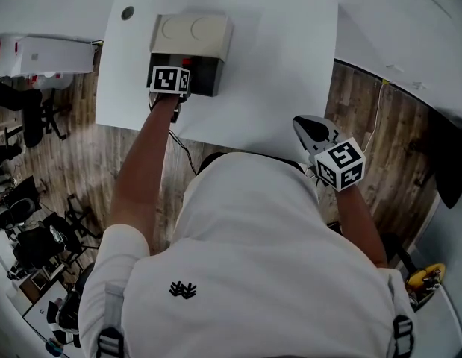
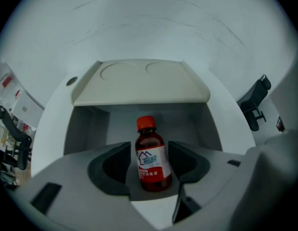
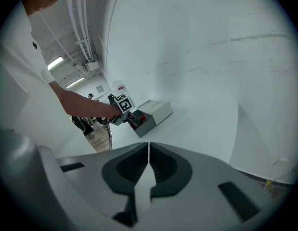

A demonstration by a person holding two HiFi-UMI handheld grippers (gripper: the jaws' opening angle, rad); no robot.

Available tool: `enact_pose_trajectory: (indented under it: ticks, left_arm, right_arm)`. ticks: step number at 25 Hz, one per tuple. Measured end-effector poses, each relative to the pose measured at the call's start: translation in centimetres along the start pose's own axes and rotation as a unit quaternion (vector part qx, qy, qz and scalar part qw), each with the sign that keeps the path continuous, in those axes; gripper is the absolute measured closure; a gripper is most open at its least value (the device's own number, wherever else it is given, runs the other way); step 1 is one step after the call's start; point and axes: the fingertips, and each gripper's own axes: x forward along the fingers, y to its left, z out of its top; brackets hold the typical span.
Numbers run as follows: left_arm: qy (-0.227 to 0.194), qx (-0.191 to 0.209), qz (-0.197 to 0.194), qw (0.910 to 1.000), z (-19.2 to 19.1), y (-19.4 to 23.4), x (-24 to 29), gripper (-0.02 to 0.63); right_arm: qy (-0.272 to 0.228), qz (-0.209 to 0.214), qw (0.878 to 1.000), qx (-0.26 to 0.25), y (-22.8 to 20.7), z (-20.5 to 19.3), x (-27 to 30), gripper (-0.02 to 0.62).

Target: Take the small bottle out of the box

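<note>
The left tongs [image 2: 149, 153] stand with their jaws wide apart, and the small bottle [image 2: 151, 163] is upright between them. There is a clear gap on its left, and the right pad is close by it, so they have no hold on it. Only the left gripper view shows this. From the head view the marker cube [image 1: 169, 79] and the person's bare forearm [image 1: 145, 162] cover the jaws, and only a bit of red shows in the dark mouth of the box [image 1: 192, 36].

The bottle is dark red-brown and glossy, with a ribbed orange-red cap and a white paper label with blue and red print. It stands on the grey floor of the box, just inside the open front. The box has smooth grey walls and a flat cream top with rounded corners and two shallow round dents.

The right tongs [image 3: 148, 165] are closed, their ridged dark pads meeting along a thin line with nothing between them. The head view shows them held near the person's side, over the near edge of the table [image 1: 290, 73]. Their own view looks across the plain white, matte tabletop to the box, seen small from the side.
</note>
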Motion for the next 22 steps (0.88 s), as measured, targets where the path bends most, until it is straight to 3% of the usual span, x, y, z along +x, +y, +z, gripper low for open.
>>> enact_pose_trajectory:
  ticks: [5,8,16,22]
  left_arm:
    - [0.046,0.031,0.012,0.9984,-0.6,-0.3,1.1,0.345]
    - [0.065,0.052,0.02,0.9963,-0.8,-0.2,1.3,0.38]
    - [0.038,0.041,-0.009,0.9984,-0.6,-0.8,0.8,0.387]
    - [-0.012,0.025,-0.024,0.9993,0.2,-1.2,-0.8,0.388]
  right_arm:
    - [0.001,-0.006,1.0,0.008,-0.7,-0.4,-0.4,0.584]
    - [0.001,-0.01,1.0,0.013,-1.0,-0.6,-0.5,0.586]
    - [0.004,-0.007,1.0,0.01,-0.7,-0.8,-0.2,0.586]
    - [0.006,-0.001,1.0,-0.002,-0.1,-0.4,0.2,0.586]
